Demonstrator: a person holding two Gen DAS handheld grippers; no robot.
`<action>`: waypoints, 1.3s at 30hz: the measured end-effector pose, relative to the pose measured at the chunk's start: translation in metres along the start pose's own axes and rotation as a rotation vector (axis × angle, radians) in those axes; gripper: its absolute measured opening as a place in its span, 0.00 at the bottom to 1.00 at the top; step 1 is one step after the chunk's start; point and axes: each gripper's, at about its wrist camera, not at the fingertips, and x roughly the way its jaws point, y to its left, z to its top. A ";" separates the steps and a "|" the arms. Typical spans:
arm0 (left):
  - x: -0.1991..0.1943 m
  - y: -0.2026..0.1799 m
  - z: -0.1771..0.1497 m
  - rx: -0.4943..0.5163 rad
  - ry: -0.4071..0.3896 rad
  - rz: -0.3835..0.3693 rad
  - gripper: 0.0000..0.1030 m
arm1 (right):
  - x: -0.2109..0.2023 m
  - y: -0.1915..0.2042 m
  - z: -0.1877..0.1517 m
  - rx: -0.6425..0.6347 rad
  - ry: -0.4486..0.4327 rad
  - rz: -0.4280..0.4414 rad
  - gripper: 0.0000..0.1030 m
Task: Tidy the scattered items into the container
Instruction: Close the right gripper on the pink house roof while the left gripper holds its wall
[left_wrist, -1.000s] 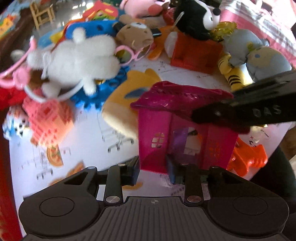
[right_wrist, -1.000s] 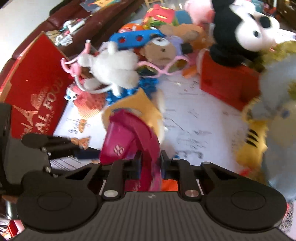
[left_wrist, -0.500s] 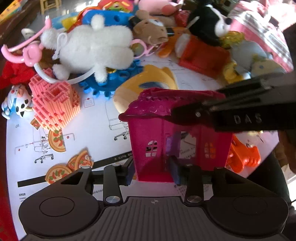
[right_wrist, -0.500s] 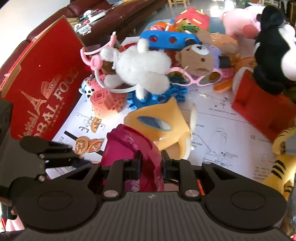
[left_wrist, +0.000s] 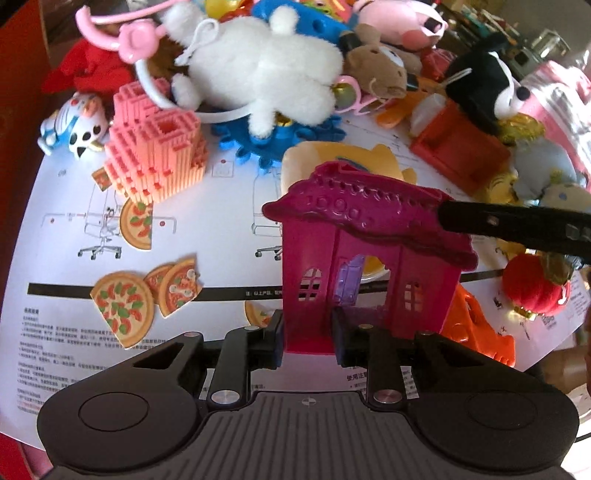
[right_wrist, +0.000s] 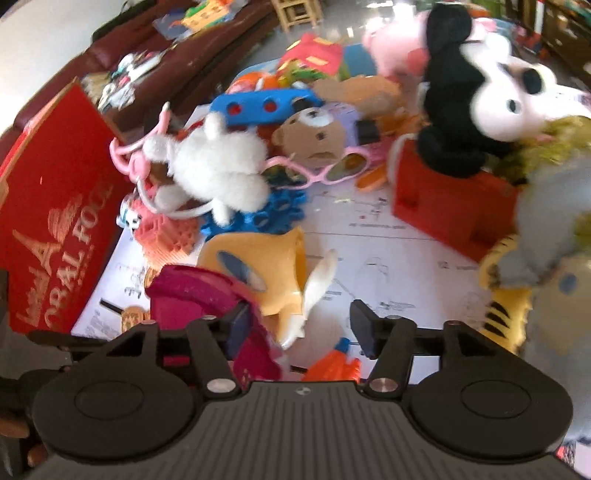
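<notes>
A magenta toy house (left_wrist: 369, 254) with a scalloped roof is held upright above the paper-covered table. My left gripper (left_wrist: 307, 338) is shut on the bottom of its left wall. My right gripper (right_wrist: 299, 326) is open, its jaws wide apart. The house roof (right_wrist: 207, 299) lies against its left finger. One right finger shows in the left wrist view (left_wrist: 517, 225), touching the roof's right end. A red box (right_wrist: 55, 229) with gold lettering stands at the left.
Toys crowd the table: a white plush (left_wrist: 258, 70), pink block tower (left_wrist: 159, 147), yellow plush (right_wrist: 266, 273), red block (right_wrist: 447, 199), black-and-white plush (right_wrist: 472, 81), brown bear (right_wrist: 317, 133), orange toy (left_wrist: 476, 332), pizza cutouts (left_wrist: 140, 295).
My right gripper has opened and let go of the house roof. My left gripper has kept hold of the house and drawn it back from the toy pile.
</notes>
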 end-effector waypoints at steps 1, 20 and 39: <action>0.000 0.001 0.001 -0.010 0.003 -0.002 0.23 | -0.003 -0.001 -0.001 0.011 0.000 0.007 0.63; -0.013 -0.008 -0.003 0.098 -0.072 0.063 0.58 | 0.016 0.031 -0.025 -0.024 0.049 0.044 0.15; -0.010 -0.006 0.003 0.124 -0.099 0.070 0.31 | 0.024 0.029 -0.026 0.023 0.089 0.074 0.20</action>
